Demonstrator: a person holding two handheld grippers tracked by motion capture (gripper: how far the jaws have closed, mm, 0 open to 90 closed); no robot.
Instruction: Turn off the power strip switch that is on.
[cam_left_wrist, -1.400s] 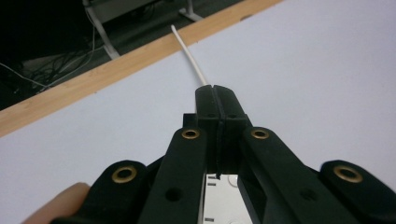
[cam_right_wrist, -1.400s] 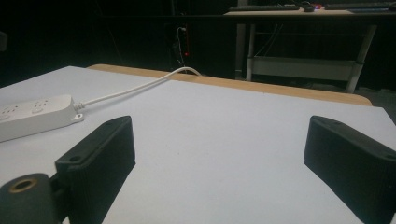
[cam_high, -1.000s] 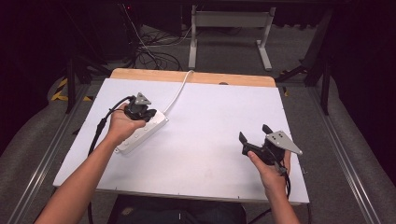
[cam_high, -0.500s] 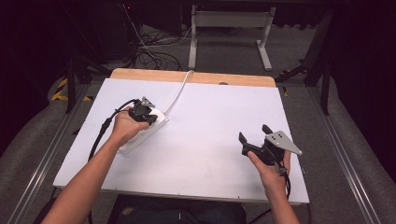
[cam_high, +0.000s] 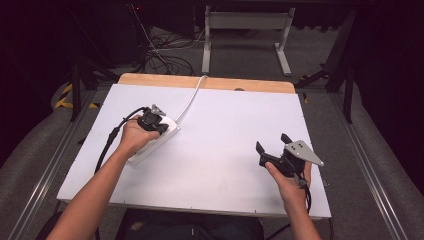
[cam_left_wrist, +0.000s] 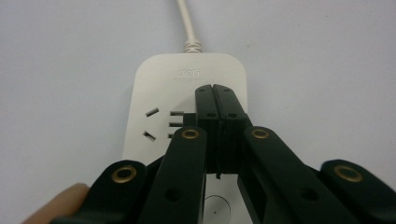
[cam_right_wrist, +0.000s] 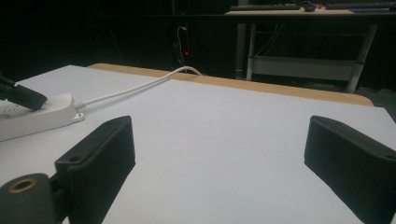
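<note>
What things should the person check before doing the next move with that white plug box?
1. Left gripper jaws shut, tips over the power strip: ok.
2. Tips pressing the strip's top: cannot tell.
3. Strip lying flat on the table: ok.
4. White cord running clear off the far edge: ok.
5. Right gripper jaws open, nothing between them, away from the strip: ok.
6. Round button near the strip's close end reachable: cannot tell, the jaws cover part of it.
</note>
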